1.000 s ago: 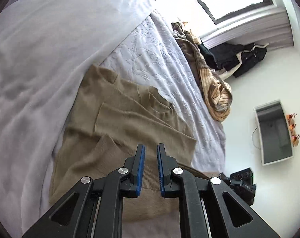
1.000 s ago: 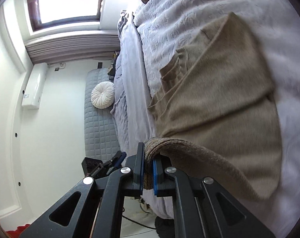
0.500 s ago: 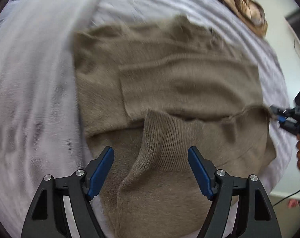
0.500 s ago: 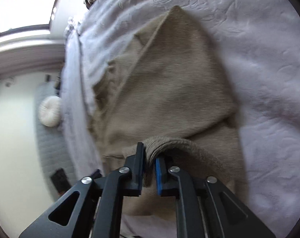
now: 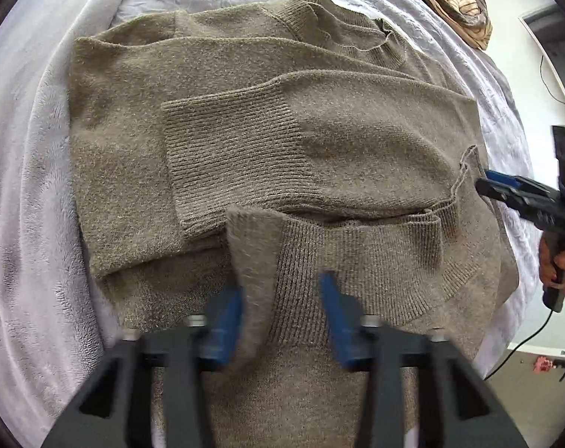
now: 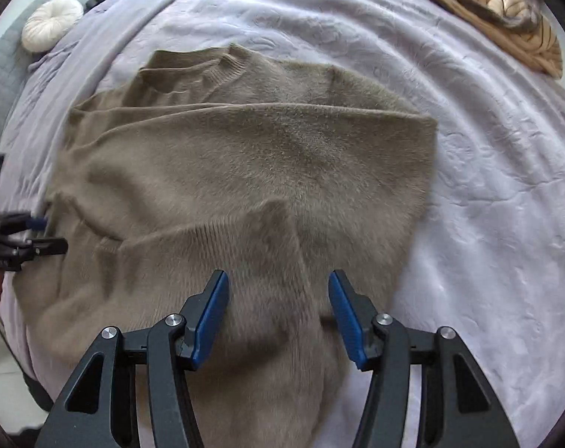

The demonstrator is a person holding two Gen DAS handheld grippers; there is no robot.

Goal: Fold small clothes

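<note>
Now you are pointing both grippers down at the sweater (image 5: 320, 142), where a second ago they were looking across the bed (image 6: 487, 186) toward the window and wall. Your right gripper (image 6: 278, 313), which was clamped on the ribbed hem then, is standing with its jaws wide apart after just opening, and the hem is lying loose between the blue pads without touching them. Your left gripper (image 5: 278, 317) is blurred; its jaws have just been closing from a wide spread, and a raised fold of the hem is standing between them, brushing the left pad, though you cannot tell whether they are pinching it yet. The sweater is lying flat on the pale quilted bed cover, neck away from you, one sleeve folded across the chest with its ribbed cuff on top. It is olive-brown, fuzzy knit, with tighter ribbing at the collar, cuff and hem. A striped tan garment (image 6: 506, 11) is bunching at the far edge of the bed, and a round white cushion (image 6: 53, 22) is sitting beyond it.
</note>
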